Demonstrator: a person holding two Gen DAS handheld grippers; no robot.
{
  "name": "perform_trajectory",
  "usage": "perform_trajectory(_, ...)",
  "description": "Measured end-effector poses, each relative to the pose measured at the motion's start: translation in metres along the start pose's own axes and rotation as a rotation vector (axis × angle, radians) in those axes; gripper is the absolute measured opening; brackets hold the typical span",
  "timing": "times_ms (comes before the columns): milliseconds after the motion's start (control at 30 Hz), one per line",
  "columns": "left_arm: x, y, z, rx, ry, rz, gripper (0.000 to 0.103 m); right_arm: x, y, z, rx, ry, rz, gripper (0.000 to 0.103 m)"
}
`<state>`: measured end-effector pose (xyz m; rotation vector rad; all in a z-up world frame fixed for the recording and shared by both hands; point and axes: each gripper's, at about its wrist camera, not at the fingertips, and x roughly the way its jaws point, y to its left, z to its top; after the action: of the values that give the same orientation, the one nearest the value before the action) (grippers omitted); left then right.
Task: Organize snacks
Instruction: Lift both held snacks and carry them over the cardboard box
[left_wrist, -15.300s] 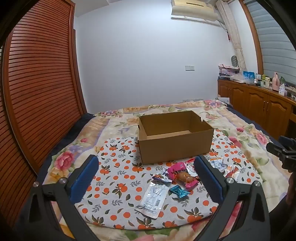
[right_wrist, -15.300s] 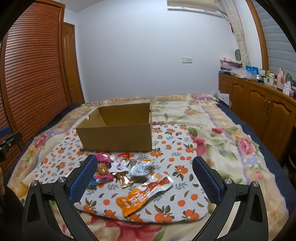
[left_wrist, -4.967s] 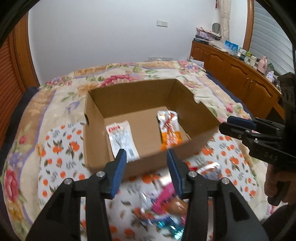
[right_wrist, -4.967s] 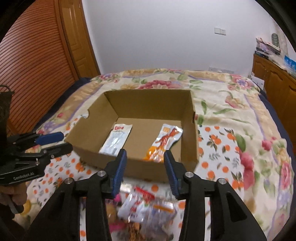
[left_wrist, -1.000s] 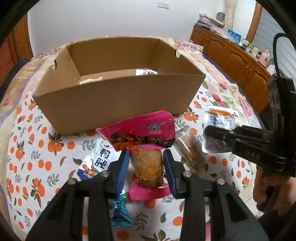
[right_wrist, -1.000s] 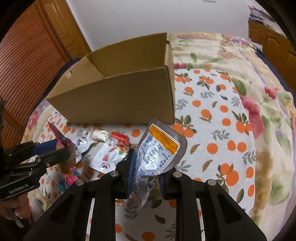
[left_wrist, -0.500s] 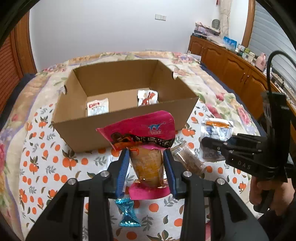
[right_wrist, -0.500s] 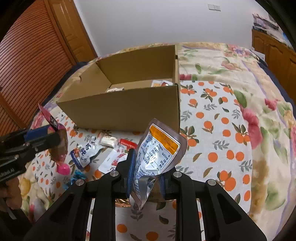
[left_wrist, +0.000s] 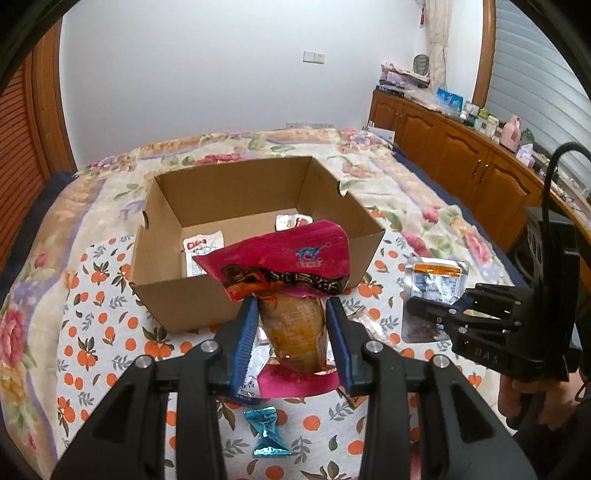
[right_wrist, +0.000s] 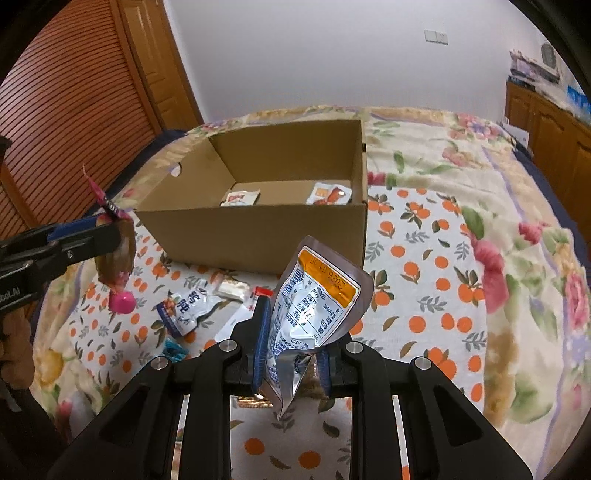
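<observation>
Both grippers have risen since a second ago; more of the cardboard box (left_wrist: 255, 306) interior shows, two packets on its floor. Left gripper (left_wrist: 291, 332) is part-open, clamped on the pink snack pouch (left_wrist: 291, 266), off the bedspread (left_wrist: 92, 295). Right gripper (right_wrist: 291, 354) is nearly closed, pinching the silver-orange sachet (right_wrist: 317, 302) before the box.
</observation>
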<state>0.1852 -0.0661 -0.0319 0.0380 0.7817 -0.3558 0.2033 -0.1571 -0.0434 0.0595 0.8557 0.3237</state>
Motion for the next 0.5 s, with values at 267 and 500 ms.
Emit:
perform_trajectory(267, -0.028, 0.001, 0.014, 0.008, -0.064, -0.029, 0.036, -0.034, 0.024, 0.015, -0.039, -0.032, -0.031, 0.021)
perform_trajectory(500, -0.045, 0.007, 0.026, 0.019, -0.100, -0.027, 0.036, -0.051, 0.044, 0.039, -0.078, -0.070, -0.042, 0.021)
